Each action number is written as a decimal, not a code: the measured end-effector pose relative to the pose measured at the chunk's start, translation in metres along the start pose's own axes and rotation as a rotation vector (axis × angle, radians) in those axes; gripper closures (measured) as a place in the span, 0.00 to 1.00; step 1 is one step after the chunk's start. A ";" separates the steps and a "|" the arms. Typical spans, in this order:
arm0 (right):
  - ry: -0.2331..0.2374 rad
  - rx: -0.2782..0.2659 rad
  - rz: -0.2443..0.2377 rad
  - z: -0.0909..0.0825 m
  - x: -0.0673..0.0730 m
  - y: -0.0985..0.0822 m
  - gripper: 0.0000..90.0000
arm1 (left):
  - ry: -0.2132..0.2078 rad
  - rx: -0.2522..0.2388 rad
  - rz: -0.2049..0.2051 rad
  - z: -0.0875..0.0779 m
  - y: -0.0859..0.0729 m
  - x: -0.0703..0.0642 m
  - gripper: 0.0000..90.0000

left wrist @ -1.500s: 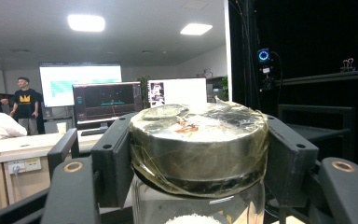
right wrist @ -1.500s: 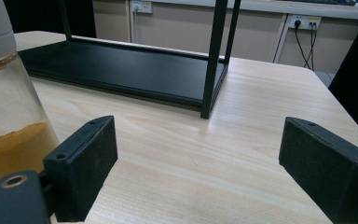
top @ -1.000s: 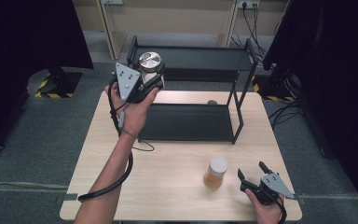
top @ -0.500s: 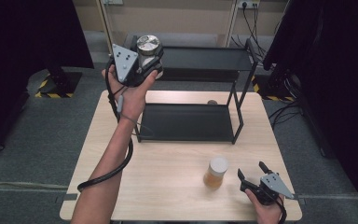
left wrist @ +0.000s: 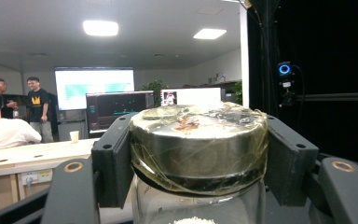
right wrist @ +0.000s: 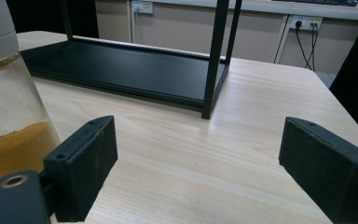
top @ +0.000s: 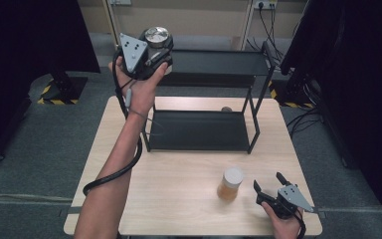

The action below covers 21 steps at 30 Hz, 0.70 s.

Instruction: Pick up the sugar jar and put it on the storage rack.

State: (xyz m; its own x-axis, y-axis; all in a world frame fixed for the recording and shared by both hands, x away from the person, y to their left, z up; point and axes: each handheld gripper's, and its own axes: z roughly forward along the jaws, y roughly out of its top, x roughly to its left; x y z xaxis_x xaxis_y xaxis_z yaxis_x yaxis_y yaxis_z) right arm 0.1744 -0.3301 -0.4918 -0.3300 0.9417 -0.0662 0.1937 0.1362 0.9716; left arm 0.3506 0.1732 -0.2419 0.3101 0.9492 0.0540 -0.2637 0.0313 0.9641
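My left gripper (top: 155, 47) is raised at the upper left of the high view, beside the left end of the black rack's top shelf (top: 219, 62). It is shut on a glass jar (top: 157, 37) with a silver metal lid. In the left gripper view both pads clamp the jar's lid (left wrist: 199, 140), and white grains show inside the glass below. A second jar (top: 230, 183) with a white cap and orange powder stands on the table's front right. My right gripper (top: 271, 183) rests just right of it, open and holding nothing. The right gripper view has this jar (right wrist: 9, 112) at its left edge.
The black two-level rack (top: 197, 130) stands at the table's far middle, its lower shelf bare. A small brown object (top: 226, 109) lies behind it. The light wooden table (top: 179, 189) has free room in front. In the left gripper view people sit and stand at desks far off.
My left hand has lifted the silver-lidded jar higher and farther back, toward the rack's top shelf. The right gripper and the orange jar have stayed put.
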 end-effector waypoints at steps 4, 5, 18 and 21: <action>0.002 0.001 0.001 0.000 -0.001 0.000 0.13 | 0.008 0.011 0.007 0.010 0.002 0.004 0.39; 0.002 0.001 0.003 0.000 -0.001 0.000 0.13 | 0.011 0.013 0.009 0.012 0.003 0.005 0.39; 0.005 0.002 -0.001 0.000 -0.001 0.000 0.13 | 0.036 0.059 0.022 0.037 -0.002 0.012 0.39; 0.005 0.003 0.000 0.000 -0.001 0.000 0.13 | 0.039 0.063 0.020 0.041 -0.004 0.013 0.39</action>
State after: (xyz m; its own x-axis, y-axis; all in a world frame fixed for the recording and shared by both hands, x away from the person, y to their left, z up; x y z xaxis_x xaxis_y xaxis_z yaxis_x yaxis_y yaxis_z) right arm 0.1749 -0.3308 -0.4913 -0.3349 0.9400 -0.0653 0.1960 0.1373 0.9709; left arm 0.3935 0.1727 -0.2340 0.2691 0.9609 0.0648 -0.2112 -0.0067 0.9774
